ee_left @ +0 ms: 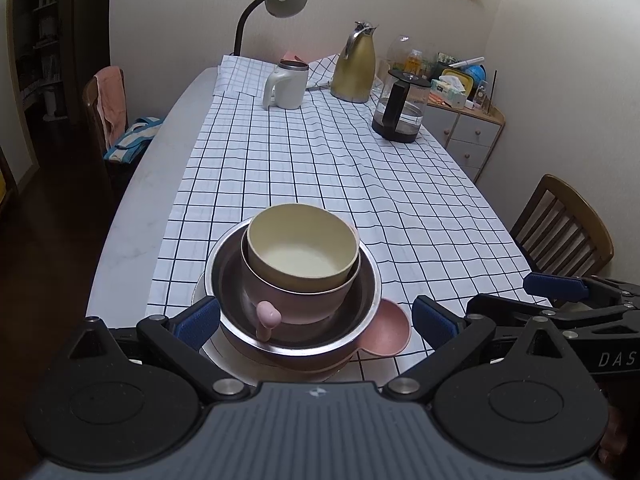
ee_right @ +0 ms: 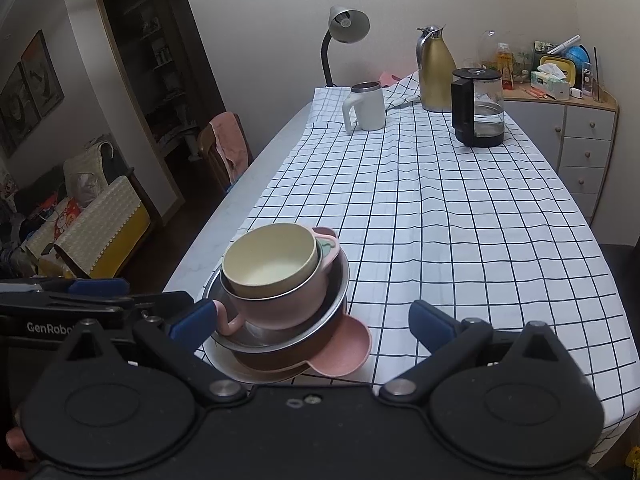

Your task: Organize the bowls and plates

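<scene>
A stack of dishes stands at the near left of the checked tablecloth. A cream bowl [ee_left: 303, 246] [ee_right: 270, 260] sits in a pink handled bowl [ee_left: 292, 300] [ee_right: 280, 304], inside a steel bowl [ee_left: 360, 280] [ee_right: 338, 280], on a pink plate [ee_left: 390, 330] [ee_right: 346, 350] over a white plate [ee_left: 224, 360] [ee_right: 224, 360]. My left gripper [ee_left: 316, 320] is open, fingers on either side of the stack's near side. My right gripper [ee_right: 312, 318] is open just right of the stack; it also shows in the left wrist view [ee_left: 560, 292].
At the table's far end stand a white mug [ee_left: 286, 84], a gold thermos [ee_left: 354, 66], a glass kettle [ee_left: 400, 106] and a desk lamp [ee_left: 280, 0]. Wooden chairs stand at the left [ee_left: 106, 108] and right [ee_left: 564, 232]. A drawer cabinet [ee_right: 580, 140] is at the far right.
</scene>
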The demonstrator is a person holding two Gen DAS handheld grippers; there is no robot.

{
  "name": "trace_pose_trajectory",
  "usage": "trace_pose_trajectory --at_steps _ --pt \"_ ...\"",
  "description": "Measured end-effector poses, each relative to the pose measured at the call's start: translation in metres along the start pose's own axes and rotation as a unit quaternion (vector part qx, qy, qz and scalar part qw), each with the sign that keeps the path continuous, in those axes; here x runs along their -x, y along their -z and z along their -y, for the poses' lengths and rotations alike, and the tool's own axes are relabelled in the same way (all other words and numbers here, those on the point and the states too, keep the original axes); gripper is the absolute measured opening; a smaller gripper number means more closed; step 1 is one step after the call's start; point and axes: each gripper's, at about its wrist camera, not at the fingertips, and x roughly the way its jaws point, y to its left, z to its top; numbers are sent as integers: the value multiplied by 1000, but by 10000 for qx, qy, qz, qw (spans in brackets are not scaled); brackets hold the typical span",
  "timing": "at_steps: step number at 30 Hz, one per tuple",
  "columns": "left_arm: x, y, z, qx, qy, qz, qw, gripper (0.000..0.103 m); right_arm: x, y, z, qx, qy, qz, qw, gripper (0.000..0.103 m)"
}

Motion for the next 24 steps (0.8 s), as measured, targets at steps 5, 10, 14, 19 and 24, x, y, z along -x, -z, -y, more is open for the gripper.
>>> trace_pose_trajectory --at_steps 5,10,14,19,24 --pt "-4 -1 1 4 0 -80 10000 103 -2 -1 1 -38 30 -73 10000 103" --pt "-8 -2 2 -14 -33 -168 9999 103 -5 -1 3 -56 60 -131 9999 103" --pt "-13 -3 3 0 -1 -250 9997 103 -7 0 6 -100 73 -199 9997 103" --pt "-19 -4 5 4 4 -305 9995 103 -7 0 9 -97 95 -210 9997 103" --pt "-22 -5 9 -28 -31 -301 9995 103 -8 0 13 -81 118 -213 9997 103"
